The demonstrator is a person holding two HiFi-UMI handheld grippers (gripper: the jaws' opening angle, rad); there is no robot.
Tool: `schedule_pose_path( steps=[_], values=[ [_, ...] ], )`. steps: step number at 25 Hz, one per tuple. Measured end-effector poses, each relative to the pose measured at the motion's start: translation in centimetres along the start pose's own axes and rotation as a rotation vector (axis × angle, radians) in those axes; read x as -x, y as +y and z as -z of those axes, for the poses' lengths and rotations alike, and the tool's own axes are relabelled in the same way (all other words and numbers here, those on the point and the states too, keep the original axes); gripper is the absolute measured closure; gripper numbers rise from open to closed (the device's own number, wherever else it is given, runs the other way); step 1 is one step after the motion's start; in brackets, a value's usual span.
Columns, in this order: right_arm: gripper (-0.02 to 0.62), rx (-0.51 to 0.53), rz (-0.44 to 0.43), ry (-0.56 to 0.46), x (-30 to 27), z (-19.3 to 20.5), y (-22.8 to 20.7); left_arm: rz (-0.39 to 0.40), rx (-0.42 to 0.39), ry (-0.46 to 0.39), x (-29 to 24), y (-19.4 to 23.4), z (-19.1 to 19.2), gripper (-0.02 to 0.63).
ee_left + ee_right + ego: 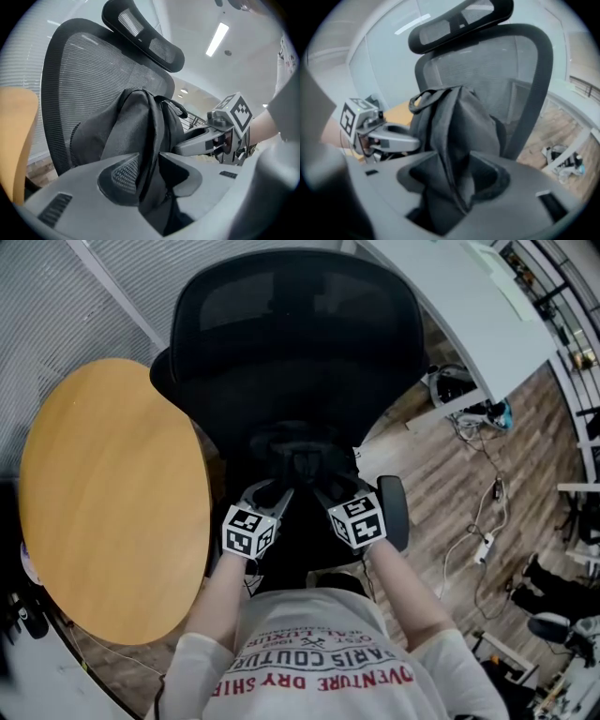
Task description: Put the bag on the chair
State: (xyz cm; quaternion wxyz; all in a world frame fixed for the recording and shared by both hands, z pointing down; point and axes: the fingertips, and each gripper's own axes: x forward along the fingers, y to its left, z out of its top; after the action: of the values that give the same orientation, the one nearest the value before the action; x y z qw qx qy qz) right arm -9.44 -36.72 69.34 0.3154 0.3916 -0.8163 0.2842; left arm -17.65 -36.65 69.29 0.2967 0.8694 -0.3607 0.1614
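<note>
A dark grey bag stands upright on the seat of a black mesh office chair, leaning against its backrest. In the head view both grippers are at the bag's near side, the left gripper and the right gripper close together. In the left gripper view a fold of the bag runs between the jaws of the left gripper, with the pads apart from it. In the right gripper view the right gripper stands wide open around another fold of the bag. Each gripper view shows the other gripper beside the bag.
A round wooden table stands right beside the chair on the left. The chair's armrest sits just right of my right gripper. A white desk is at the back right, and cables lie on the wooden floor.
</note>
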Motion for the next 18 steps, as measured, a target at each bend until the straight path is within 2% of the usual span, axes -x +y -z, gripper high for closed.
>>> schedule_pose_path(
  steps=[3,8,10,11,13,14,18],
  values=[
    [0.359,0.04,0.059,-0.045,1.6,-1.4,-0.3,-0.042,-0.01,-0.016,0.5,0.3,-0.2,0.405],
    [0.36,0.069,0.051,-0.121,4.1,-3.5,1.1,-0.062,-0.013,-0.106,2.6,-0.4,-2.7,0.399],
    [0.384,0.07,0.062,-0.184,5.6,-5.1,1.5,-0.036,-0.021,-0.166,3.8,-1.5,-4.6,0.439],
    [0.415,0.072,0.075,-0.228,6.6,-6.1,1.7,-0.025,-0.024,-0.202,4.7,-1.9,-5.7,0.456],
    [0.521,0.084,0.106,-0.314,8.5,-8.1,2.2,-0.023,-0.04,-0.274,6.4,-2.5,-8.0,0.549],
    [0.542,0.094,0.116,-0.346,9.4,-8.9,2.4,-0.025,-0.057,-0.304,7.2,-2.8,-9.1,0.563],
    [0.56,0.135,0.102,-0.449,12.1,-11.5,3.6,0.023,-0.142,-0.371,9.4,-5.1,-12.3,0.575]
  ],
)
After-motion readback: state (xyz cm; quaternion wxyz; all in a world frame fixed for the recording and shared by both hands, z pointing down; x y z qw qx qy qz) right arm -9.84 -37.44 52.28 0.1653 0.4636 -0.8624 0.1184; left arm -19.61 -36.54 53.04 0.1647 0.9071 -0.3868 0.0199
